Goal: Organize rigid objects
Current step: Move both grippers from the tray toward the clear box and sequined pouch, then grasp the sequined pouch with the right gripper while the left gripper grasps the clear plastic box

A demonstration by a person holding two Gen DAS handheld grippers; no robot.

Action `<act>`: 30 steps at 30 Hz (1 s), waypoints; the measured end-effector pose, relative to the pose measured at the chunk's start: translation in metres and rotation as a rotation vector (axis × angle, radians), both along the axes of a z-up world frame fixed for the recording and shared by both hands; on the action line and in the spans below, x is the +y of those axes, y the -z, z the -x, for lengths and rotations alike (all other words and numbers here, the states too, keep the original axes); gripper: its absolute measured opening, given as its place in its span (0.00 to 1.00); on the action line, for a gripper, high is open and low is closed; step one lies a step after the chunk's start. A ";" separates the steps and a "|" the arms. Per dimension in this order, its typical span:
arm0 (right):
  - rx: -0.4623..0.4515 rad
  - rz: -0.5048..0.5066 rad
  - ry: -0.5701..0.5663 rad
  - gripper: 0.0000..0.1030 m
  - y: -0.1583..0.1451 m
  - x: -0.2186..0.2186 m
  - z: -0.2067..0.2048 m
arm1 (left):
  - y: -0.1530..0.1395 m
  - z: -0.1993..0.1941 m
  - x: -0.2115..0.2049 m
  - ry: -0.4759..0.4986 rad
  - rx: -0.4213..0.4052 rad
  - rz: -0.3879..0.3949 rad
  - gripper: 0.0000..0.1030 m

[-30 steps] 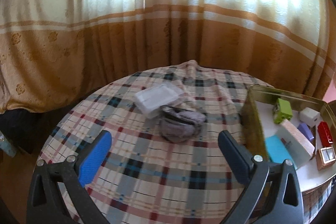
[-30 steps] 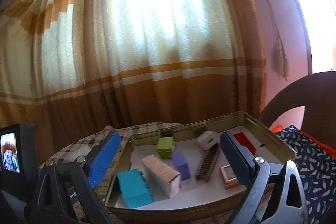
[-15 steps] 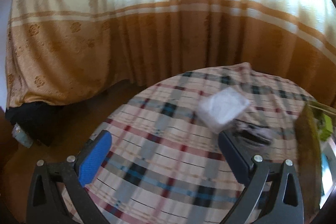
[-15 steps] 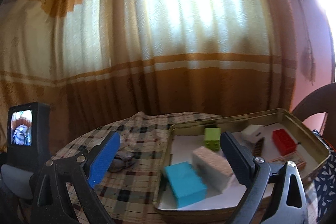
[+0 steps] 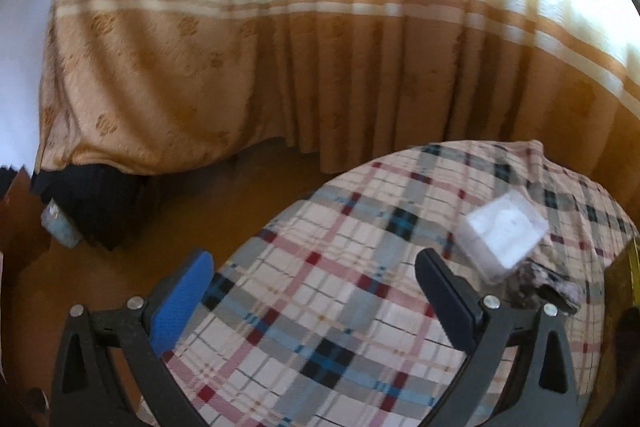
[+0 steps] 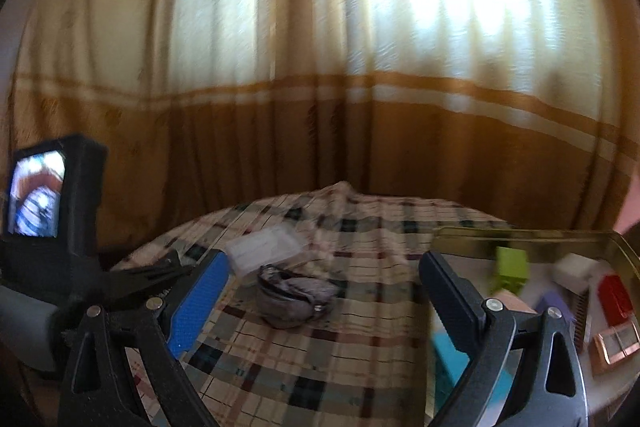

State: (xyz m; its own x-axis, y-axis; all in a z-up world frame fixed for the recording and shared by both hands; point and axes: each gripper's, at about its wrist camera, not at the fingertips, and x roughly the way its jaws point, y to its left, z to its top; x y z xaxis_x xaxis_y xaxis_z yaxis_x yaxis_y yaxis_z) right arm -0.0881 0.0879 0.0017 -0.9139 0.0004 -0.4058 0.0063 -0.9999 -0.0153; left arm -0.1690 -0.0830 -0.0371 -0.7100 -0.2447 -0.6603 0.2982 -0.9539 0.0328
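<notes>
A clear plastic box (image 5: 502, 233) lies on the plaid tablecloth (image 5: 340, 291), with a grey fabric pouch (image 5: 548, 287) just beside it; both also show in the right wrist view, the box (image 6: 266, 247) behind the pouch (image 6: 294, 293). A gold metal tray (image 6: 520, 235) at the right holds a green block (image 6: 510, 263), a white block (image 6: 574, 267), a red block (image 6: 614, 293), a purple block (image 6: 554, 305), a teal block (image 6: 448, 355) and a small framed piece (image 6: 616, 347). My left gripper (image 5: 316, 291) is open and empty over the table's left part. My right gripper (image 6: 324, 295) is open and empty, with the pouch between its fingers farther off.
Tan and cream curtains (image 5: 280, 67) hang behind the round table. The floor (image 5: 180, 219) shows left of the table edge. The left gripper's body with its small screen (image 6: 38, 195) stands at the left of the right wrist view.
Both views have swung left. The tray has slid almost out of the left wrist view and to the right edge of the right wrist view. Both grippers stay open.
</notes>
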 end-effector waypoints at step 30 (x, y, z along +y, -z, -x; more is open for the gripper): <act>-0.472 -0.035 -0.163 0.69 0.058 -0.019 0.092 | 0.020 0.007 -0.021 -0.082 -0.091 -0.114 0.99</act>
State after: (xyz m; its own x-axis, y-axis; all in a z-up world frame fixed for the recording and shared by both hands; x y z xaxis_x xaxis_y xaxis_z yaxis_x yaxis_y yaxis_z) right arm -0.1801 0.0692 -0.0562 -0.6199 -0.1064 -0.7774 0.1769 -0.9842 -0.0063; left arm -0.1760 -0.1040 -0.0566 -0.6264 -0.2195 -0.7479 0.3763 -0.9255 -0.0436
